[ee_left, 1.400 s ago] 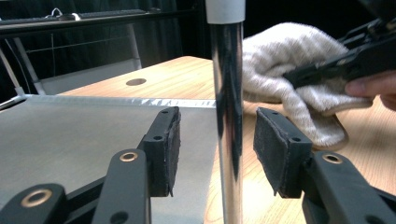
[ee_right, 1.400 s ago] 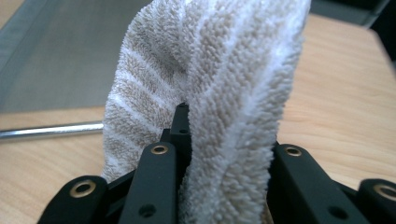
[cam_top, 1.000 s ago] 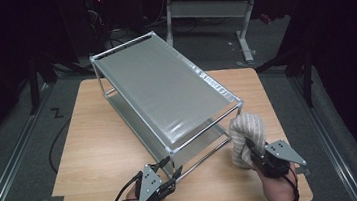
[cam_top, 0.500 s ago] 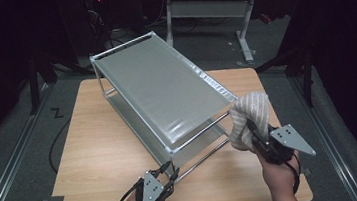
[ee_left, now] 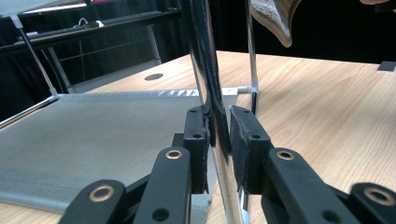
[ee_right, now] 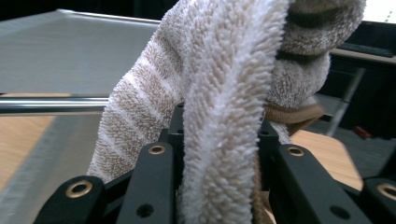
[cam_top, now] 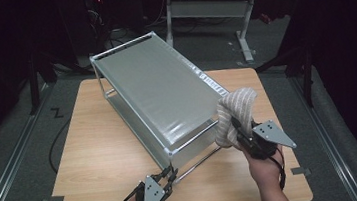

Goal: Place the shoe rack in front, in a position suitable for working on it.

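A metal-framed rack with grey mesh shelves stands slantwise on the wooden table. Its low chrome rod runs along the near side. My left gripper is shut on that rod near its front end; in the left gripper view the jaws clamp the chrome rod. My right gripper is shut on a beige-and-white striped towel, held up beside the rack's near right corner. In the right gripper view the towel bulges out between the right gripper jaws.
Bare tabletop lies left of the rack and along the front edge. A metal desk frame stands on the floor behind the table. A floor rail runs along the left. The rack's lower shelf spreads left of the left gripper.
My right gripper has lifted the towel off the table and carried it up toward the rack's near right corner. The left gripper has stayed on the rod.
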